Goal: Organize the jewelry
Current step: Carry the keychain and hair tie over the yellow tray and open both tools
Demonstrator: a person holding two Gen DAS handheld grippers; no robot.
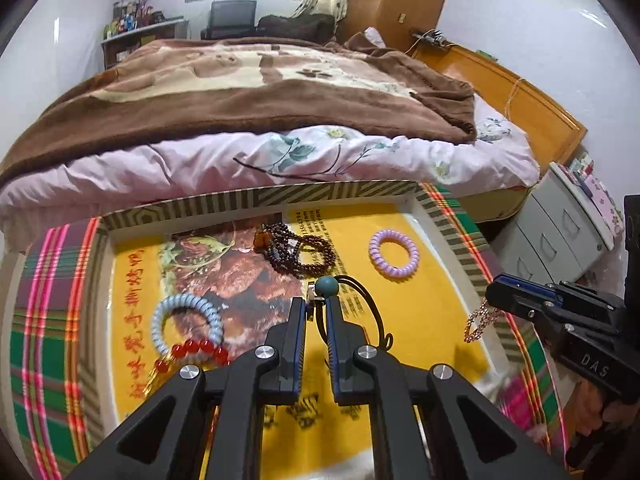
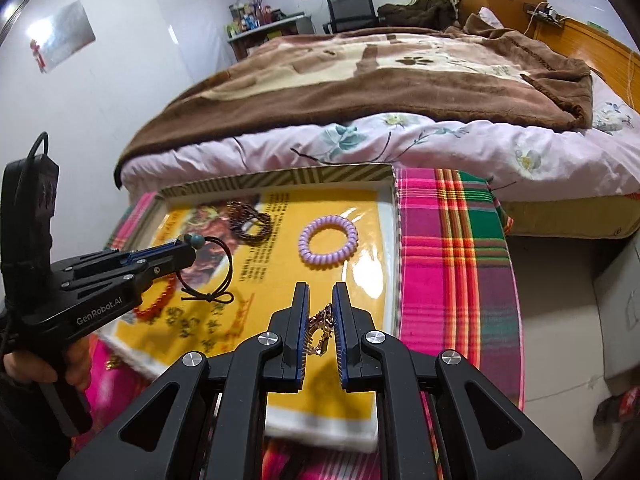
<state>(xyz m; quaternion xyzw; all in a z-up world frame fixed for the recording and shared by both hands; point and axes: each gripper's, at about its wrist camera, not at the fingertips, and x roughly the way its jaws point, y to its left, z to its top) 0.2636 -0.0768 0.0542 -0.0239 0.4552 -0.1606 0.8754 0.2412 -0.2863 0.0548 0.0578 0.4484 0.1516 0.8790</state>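
Note:
A shallow tray point(image 1: 256, 202) with a yellow printed liner holds jewelry. My left gripper point(image 1: 316, 304) is shut on a black cord necklace with a teal bead point(image 1: 327, 286), held above the tray; it also shows in the right wrist view point(image 2: 196, 240). My right gripper point(image 2: 321, 292) is shut on a gold chain bracelet point(image 2: 322, 330), which hangs from it in the left wrist view point(image 1: 478, 322). In the tray lie a dark red bead bracelet point(image 1: 304, 250), a purple coil hair tie point(image 1: 394, 254), a pale blue coil tie point(image 1: 188, 320) and red beads point(image 1: 192, 350).
The tray rests on a plaid cloth point(image 2: 452, 248) over a low surface in front of a bed point(image 1: 240, 92) with a brown blanket. A grey drawer unit point(image 1: 560, 236) stands to the right. The floor point(image 2: 560, 320) lies beyond the cloth's right edge.

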